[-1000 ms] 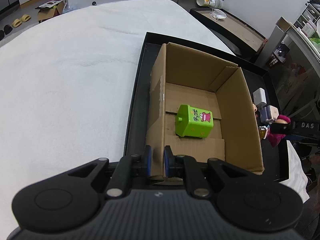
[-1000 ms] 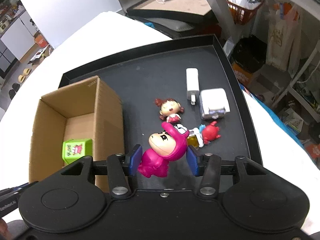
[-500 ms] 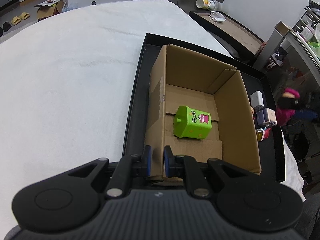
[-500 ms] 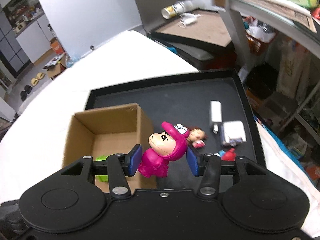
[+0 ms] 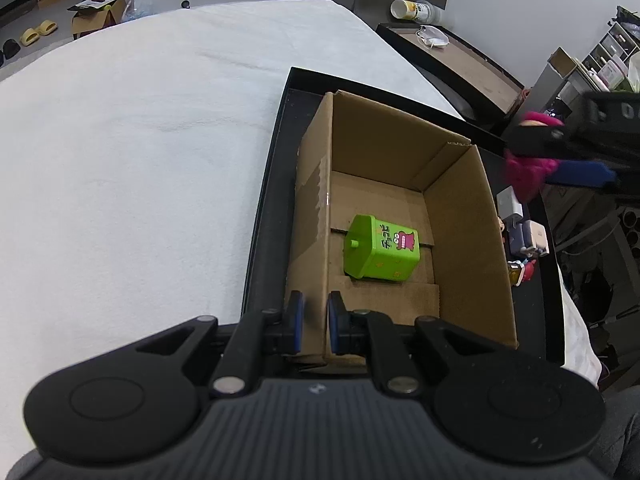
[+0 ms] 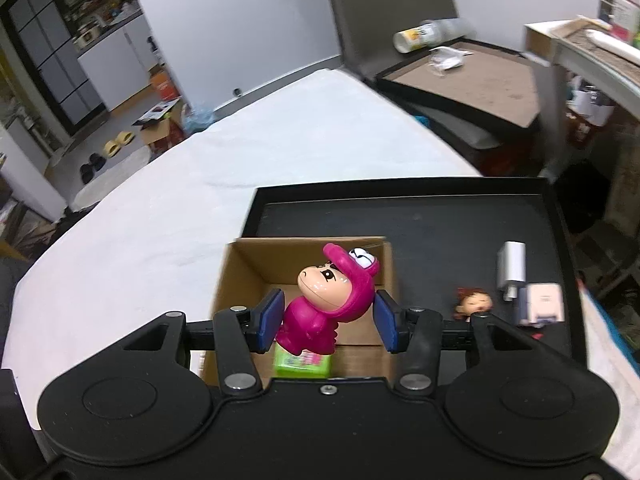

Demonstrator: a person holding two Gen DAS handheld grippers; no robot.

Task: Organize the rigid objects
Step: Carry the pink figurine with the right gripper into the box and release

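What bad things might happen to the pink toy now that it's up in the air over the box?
The right gripper holds the pink figure only by its lower body, so it may tip or slip out. It could land on the green toy already inside the cardboard box and bounce off. The left gripper pinches just the box's near wall; a bump might still tilt the box.

Cardboard box (image 5: 460,216): open-topped, upright. Green toy bin (image 5: 380,254) on its side on box floor, near the mid. Pink hooded figurine (image 6: 324,304) held above box, upright. Red-haired doll head (image 6: 474,304), 2 white chargers (image 6: 512,268) outside box, to its right.
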